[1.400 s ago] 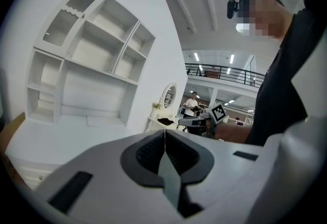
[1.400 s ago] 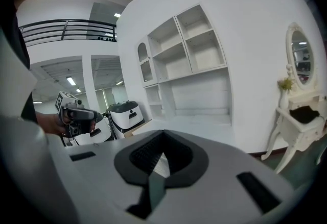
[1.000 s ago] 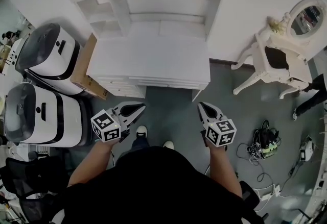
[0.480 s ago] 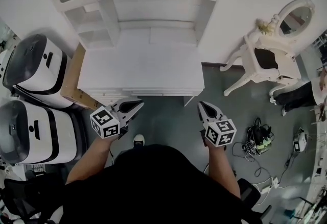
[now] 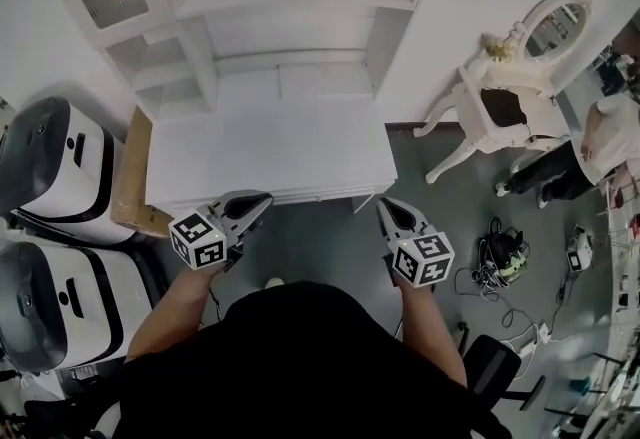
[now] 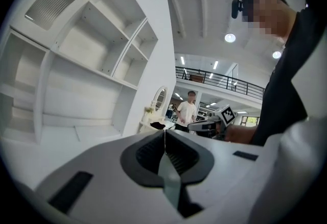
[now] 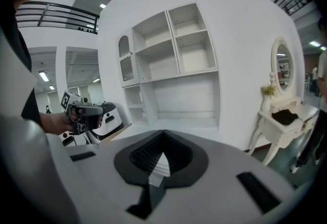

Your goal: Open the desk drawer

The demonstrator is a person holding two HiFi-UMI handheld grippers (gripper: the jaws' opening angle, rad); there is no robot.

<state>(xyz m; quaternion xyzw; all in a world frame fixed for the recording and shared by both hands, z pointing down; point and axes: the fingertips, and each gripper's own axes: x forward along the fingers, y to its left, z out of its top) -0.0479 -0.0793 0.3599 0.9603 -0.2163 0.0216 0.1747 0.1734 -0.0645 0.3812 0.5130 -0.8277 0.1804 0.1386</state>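
Both sets of fingers are pressed together with nothing in them. The left gripper [image 5: 262, 199] sits at the lower left of the head view, and the right gripper [image 5: 386, 205] sits at the lower middle. Close to their tips is the drawer [image 5: 300, 195]. It shows only as a thin line under the front edge of the desk [image 5: 270, 137], and it looks shut. Closed fingers cannot grab anything, so they may bump the front or slip off it if they do not spread first. I cannot see a handle, so a grab could miss. The person stands close, so the drawer could hit them when it slides out. Only the head view shows the drawer. The right gripper view shows the shelves [image 7: 176, 44] and the mirror table [image 7: 276, 126] from the side. Only the left gripper view shows a person [image 6: 187, 110] far off.
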